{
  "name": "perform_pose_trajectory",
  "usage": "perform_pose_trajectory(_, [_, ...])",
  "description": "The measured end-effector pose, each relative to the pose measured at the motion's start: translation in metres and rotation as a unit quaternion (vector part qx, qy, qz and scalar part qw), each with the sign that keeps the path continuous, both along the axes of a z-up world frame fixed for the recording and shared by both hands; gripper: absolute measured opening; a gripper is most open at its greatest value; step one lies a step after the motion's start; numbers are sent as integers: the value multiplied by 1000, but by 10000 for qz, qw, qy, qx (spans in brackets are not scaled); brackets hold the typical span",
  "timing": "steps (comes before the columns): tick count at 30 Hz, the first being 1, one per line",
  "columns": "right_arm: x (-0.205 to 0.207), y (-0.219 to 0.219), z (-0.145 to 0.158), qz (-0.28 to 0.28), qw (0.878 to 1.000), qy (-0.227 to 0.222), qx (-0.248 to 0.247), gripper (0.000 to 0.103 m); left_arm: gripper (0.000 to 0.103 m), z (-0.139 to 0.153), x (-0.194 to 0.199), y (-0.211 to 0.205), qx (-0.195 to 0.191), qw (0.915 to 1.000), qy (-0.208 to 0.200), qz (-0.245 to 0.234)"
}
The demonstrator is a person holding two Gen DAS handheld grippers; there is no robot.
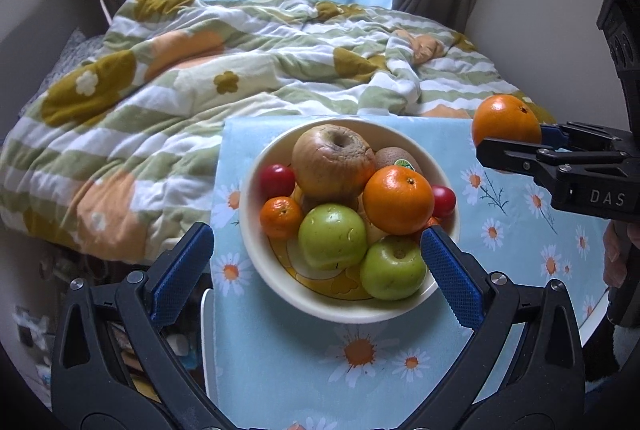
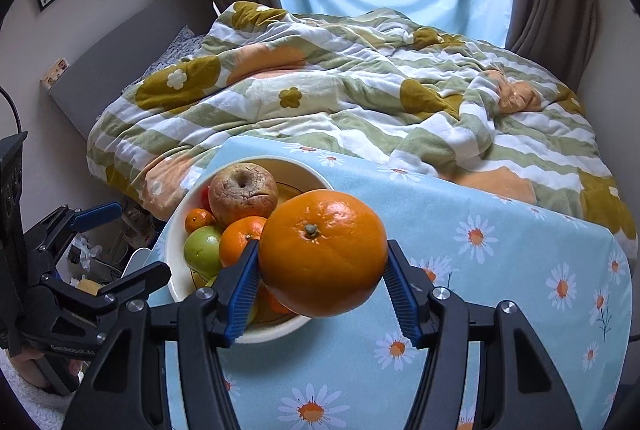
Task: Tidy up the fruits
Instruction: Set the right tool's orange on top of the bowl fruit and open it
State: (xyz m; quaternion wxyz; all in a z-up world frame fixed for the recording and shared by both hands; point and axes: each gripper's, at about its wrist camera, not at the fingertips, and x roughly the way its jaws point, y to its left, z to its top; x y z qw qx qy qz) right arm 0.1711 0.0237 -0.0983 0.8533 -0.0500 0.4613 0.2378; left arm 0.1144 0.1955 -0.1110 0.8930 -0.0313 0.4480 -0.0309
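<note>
A cream bowl [image 1: 245,190] [image 2: 176,230] on the table holds a wrinkled brown apple [image 1: 330,166], an orange [image 1: 398,200], two green apples [image 1: 332,236] [image 1: 394,268], a small mandarin [image 1: 280,216], two red plums [image 1: 276,180] and a kiwi [image 1: 394,158]. My left gripper [image 1: 317,232] [image 2: 140,240] hangs wide open over the bowl's near side, with nothing between its pads. My right gripper [image 2: 322,250] [image 1: 516,140] is shut on a large orange [image 2: 320,222] [image 1: 504,122]. It holds that orange in the air, to the right of the bowl and above the tablecloth.
A light-blue daisy tablecloth [image 1: 520,250] [image 2: 500,270] covers the small table. A bed with a rumpled flowered blanket [image 1: 200,70] [image 2: 360,98] lies just beyond it, under a curtained window. Clutter sits on the floor at the left [image 2: 92,254].
</note>
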Motion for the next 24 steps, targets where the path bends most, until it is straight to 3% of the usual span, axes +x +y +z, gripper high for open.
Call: perform_pose_trajectory(24, [91,37,-53,1158,9923,447,33,56,103,-21,14,-1,-159,9975,197,659])
